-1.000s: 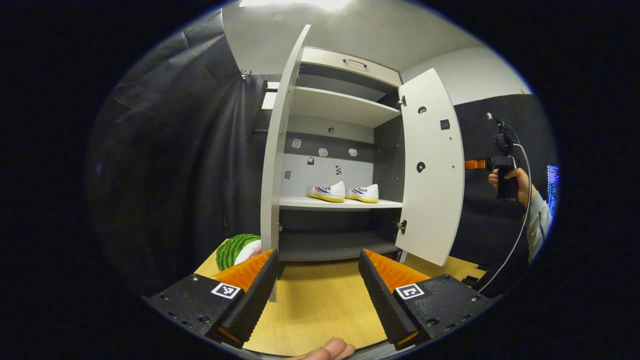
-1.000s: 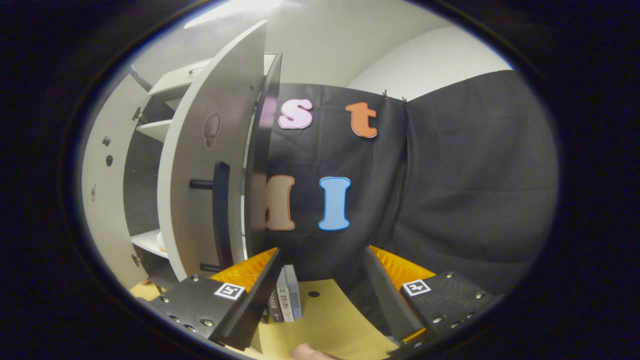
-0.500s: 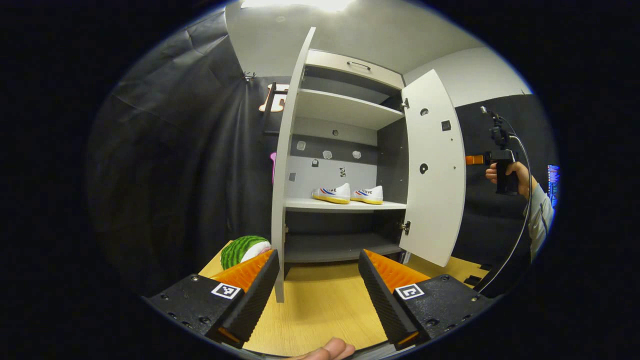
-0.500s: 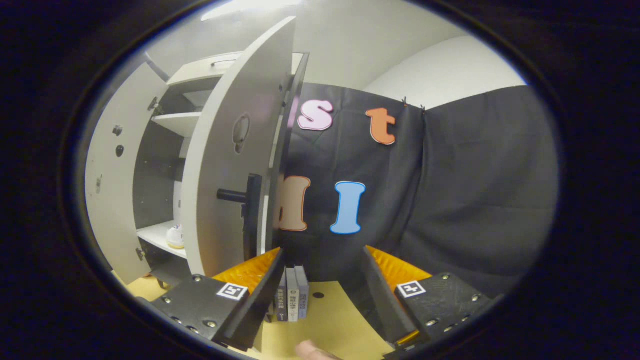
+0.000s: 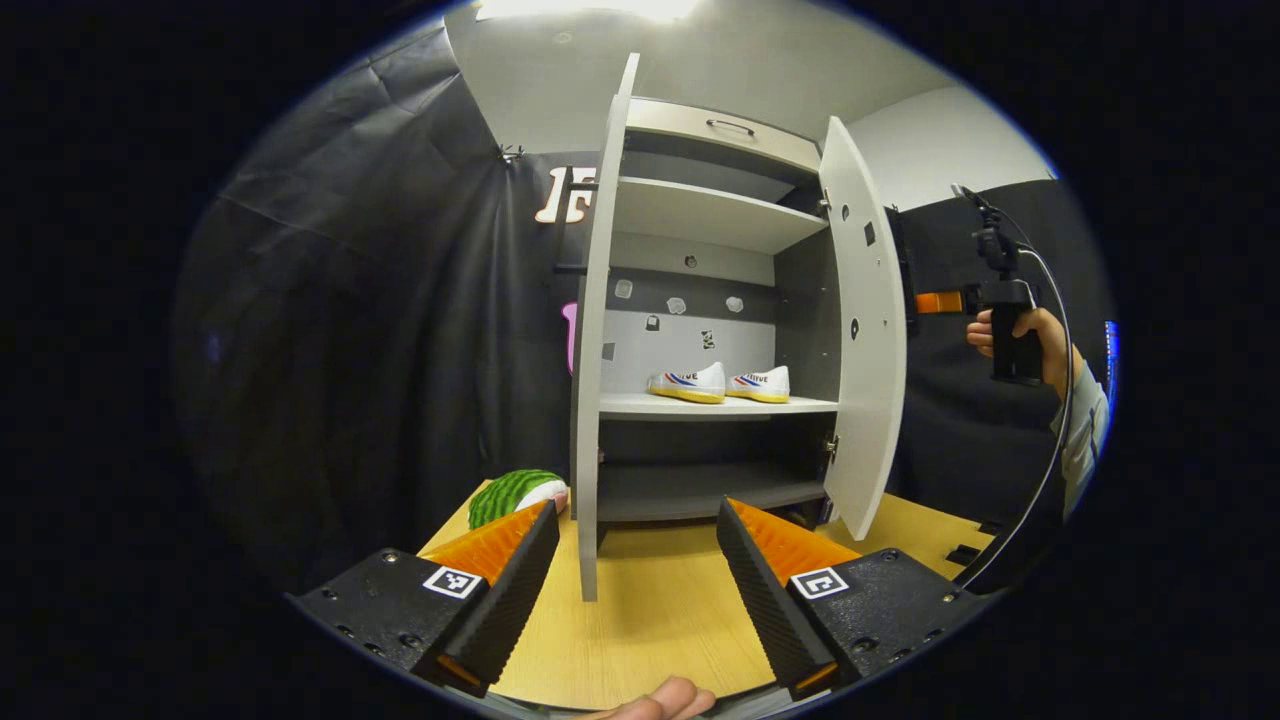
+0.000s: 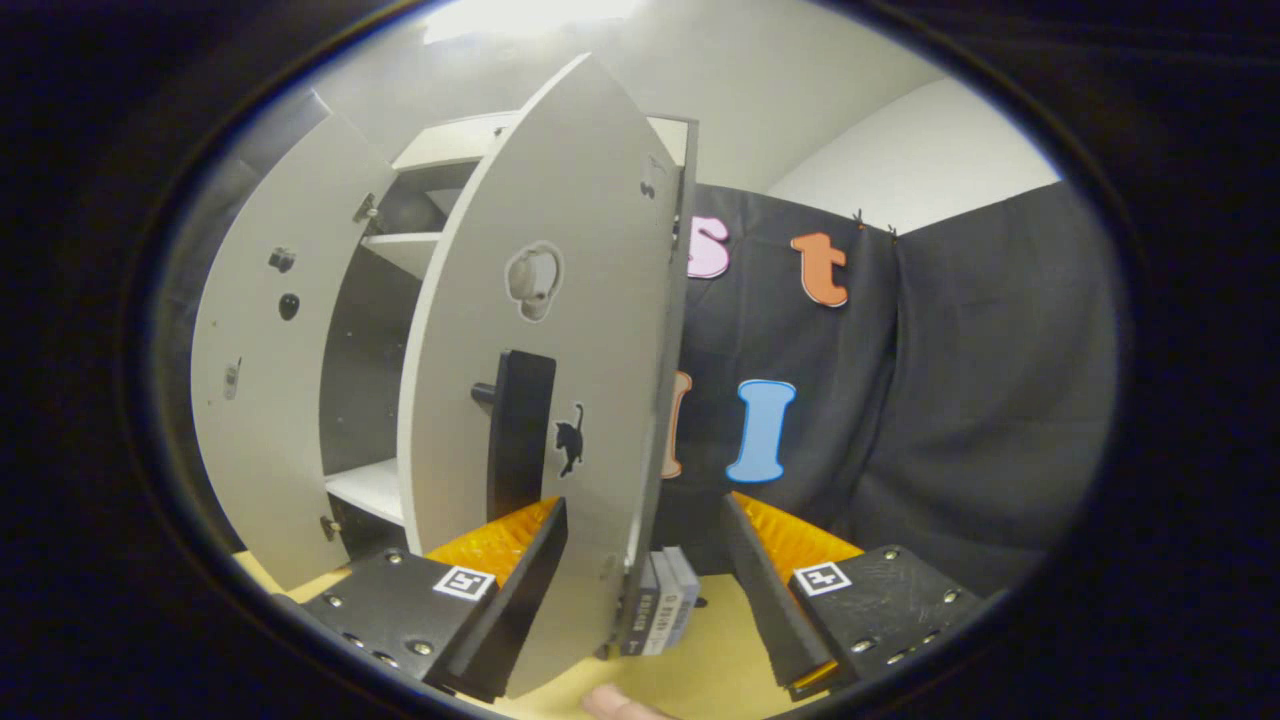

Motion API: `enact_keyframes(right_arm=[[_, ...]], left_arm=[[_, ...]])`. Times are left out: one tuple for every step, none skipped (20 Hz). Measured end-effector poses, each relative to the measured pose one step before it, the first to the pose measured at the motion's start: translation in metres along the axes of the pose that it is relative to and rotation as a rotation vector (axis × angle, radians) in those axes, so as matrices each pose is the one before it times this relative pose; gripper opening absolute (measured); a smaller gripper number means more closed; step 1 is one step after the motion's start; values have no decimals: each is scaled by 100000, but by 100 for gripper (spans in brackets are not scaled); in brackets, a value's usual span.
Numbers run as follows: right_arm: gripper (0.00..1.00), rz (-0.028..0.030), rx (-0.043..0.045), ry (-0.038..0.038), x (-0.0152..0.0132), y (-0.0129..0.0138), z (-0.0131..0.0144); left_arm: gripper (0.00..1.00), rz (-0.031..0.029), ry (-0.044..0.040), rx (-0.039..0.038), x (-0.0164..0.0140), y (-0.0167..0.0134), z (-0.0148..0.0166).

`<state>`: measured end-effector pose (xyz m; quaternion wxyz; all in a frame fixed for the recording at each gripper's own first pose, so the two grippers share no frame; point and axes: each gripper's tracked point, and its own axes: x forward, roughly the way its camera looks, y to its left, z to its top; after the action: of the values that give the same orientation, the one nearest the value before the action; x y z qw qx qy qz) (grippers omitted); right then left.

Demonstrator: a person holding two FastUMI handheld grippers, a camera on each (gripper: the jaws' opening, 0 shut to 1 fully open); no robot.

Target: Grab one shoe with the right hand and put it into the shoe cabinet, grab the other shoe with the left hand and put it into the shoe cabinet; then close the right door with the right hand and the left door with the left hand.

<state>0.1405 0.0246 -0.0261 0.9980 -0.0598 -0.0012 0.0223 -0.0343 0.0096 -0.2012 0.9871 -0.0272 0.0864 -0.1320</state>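
The shoe cabinet (image 5: 700,215) is pale grey with darker grey inner walls. Two shoes (image 5: 688,383) (image 5: 760,384) are white with yellow soles — red and blue stripes on their sides. The counter (image 5: 650,620) is light yellow wood grain. A striped green watermelon (image 5: 510,493) shows white rind. The right door (image 6: 560,400) bears a black handle (image 6: 518,430) and a small black cat sticker (image 6: 569,438).

Left gripper (image 5: 635,575) is held low and level, its jaws spread wide. Right gripper (image 6: 645,585) is raised in a hand (image 5: 1015,335), jaws likewise apart and empty.
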Motion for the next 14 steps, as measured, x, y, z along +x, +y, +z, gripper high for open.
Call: enact_keyframes(right_arm=[[93, 1602, 1972, -1023, 464, 1608, -98], [93, 3116, 1335, -1031, 532, 1959, -474], [93, 4053, -660, -977, 317, 2010, -614], [92, 1671, -1094, 112, 121, 1291, -1003], [95, -252, -368, -47, -490, 909, -805], [99, -519, 662, -71, 15, 296, -881], [99, 21, 1713, 18, -295, 543, -622], [99, 1509, 1635, -137, -430, 613, -454], [99, 1439, 1022, 278, -523, 573, -407], [98, 1711, 247, 196, -479, 351, -321], [98, 909, -59, 80, -657, 208, -148], [98, 836, -7, -276, -786, -13, -70], [98, 1252, 135, 150, -797, 219, -90], [98, 575, 111, 39, -820, 75, -144]], left_arm=[[96, 1438, 535, 962, -21, 668, -68], [97, 1550, -84, 993, -179, 629, 197], [96, 1733, -372, 834, -177, 615, 62], [100, 1762, -547, 606, -255, 696, 116], [96, 1881, 40, 316, -277, 777, 220], [96, 2019, 247, 81, -97, 771, 28], [96, 2091, 898, -243, 75, 847, -122], [96, 1898, 693, -541, 233, 824, -129], [96, 1332, 209, -988, 185, 540, 285], [96, 446, -479, -993, 108, 448, 452], [94, 338, -728, -559, -94, 301, 348], [94, 861, -1265, 311, -209, 488, 378], [94, 1575, -1432, 710, -77, 737, 338], [99, 1636, -1419, 805, 34, 603, 495]])
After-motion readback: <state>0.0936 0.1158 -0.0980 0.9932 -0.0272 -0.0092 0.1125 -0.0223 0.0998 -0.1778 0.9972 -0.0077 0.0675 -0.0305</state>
